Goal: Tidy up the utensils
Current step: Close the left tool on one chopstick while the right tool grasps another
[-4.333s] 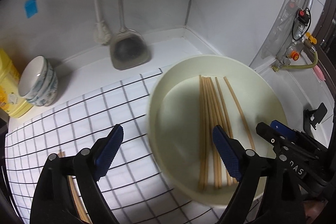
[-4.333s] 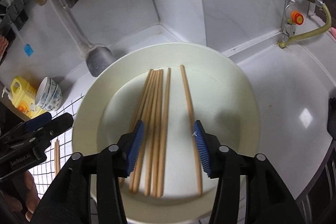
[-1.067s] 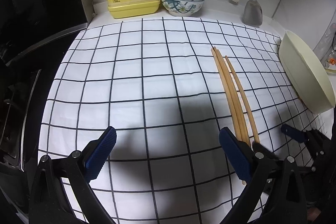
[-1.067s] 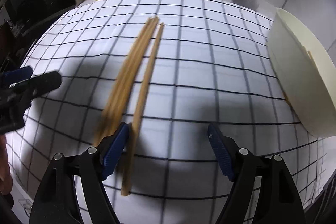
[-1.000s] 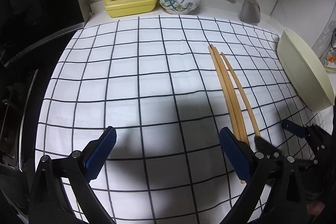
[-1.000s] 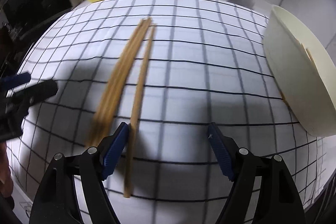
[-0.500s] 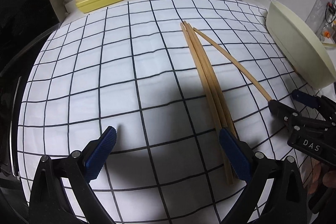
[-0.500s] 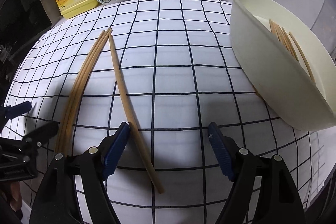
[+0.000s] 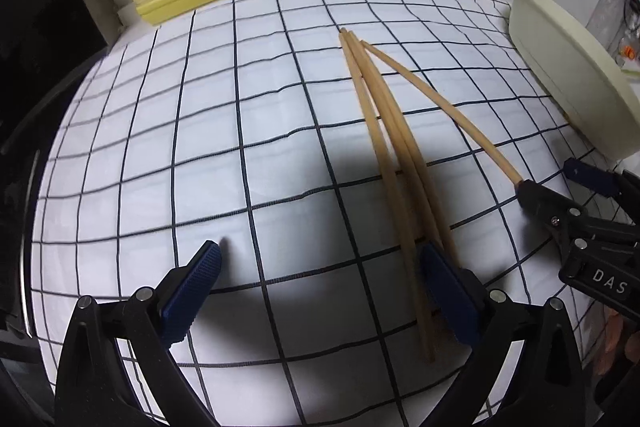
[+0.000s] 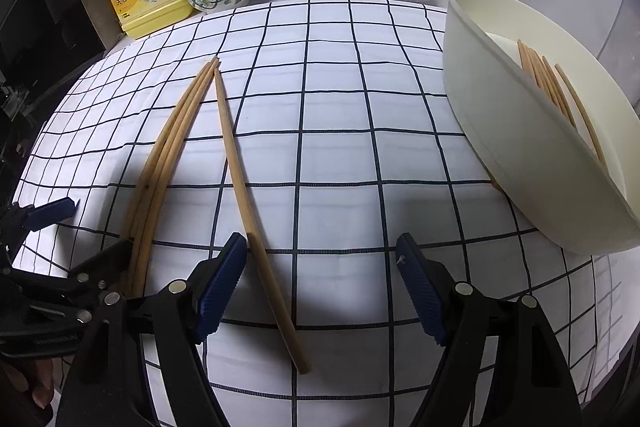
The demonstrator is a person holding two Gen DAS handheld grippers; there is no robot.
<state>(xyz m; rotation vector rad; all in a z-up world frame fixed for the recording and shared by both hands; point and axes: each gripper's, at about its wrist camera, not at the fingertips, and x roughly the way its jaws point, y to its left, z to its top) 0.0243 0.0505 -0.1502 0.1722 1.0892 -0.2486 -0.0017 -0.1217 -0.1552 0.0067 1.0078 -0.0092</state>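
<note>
The left gripper (image 9: 318, 291) is a black plastic frame of angular, strut-like arms, each finger ending in a dark blue pad (image 9: 191, 293) with a fine ribbed texture. Round silver screw heads sit at the pivots — two on each arm. The right gripper (image 10: 320, 287) is built the same: black struts, ribbed blue pads (image 10: 420, 293), silver screws at the joints. Seen from the left wrist camera, its black body carries white block letters reading "DAS" — and more small silver screws near the tip.

Dim, fisheye edges dark; shadows mid cloth (image 9: 280, 131), slight blur.
</note>
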